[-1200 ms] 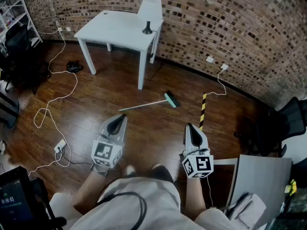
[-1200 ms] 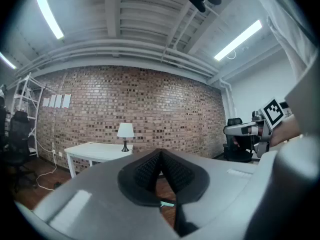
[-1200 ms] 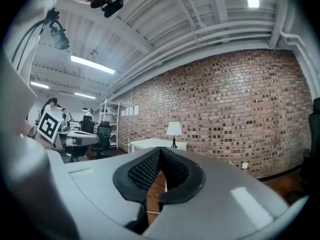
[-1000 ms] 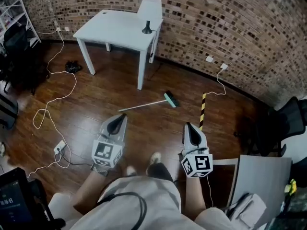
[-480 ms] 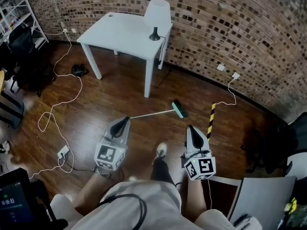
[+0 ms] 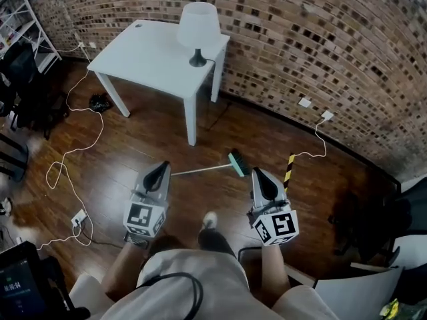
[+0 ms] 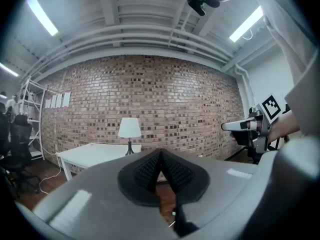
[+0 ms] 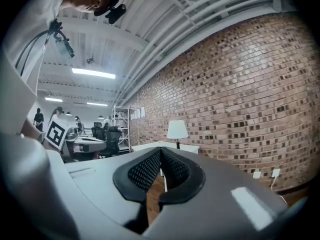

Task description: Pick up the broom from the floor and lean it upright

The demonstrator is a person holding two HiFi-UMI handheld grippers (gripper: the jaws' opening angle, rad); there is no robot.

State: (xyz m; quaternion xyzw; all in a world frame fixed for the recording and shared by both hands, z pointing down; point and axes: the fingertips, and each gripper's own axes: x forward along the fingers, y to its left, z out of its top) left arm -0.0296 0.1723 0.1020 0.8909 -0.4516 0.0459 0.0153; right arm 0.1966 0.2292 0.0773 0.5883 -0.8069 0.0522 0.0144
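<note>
Both pairs of jaws closed, tips meeting, nothing gripped: left gripper (image 6: 163,167), right gripper (image 6: 257,173). We see the broom (image 6: 204,170) flat on the wooden floor (image 6: 127,152), untouched. From the head view its handle end sits just by the left gripper's tip, its teal brush head (image 6: 238,163) just beside the right gripper's. Both grippers held level, side by side, pointing toward the brick wall (image 6: 320,39).

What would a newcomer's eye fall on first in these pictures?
Probably the broom lying on the dark wood floor, just ahead of the left gripper and right gripper. Behind it, a white table with a lamp stands by the brick wall.
</note>
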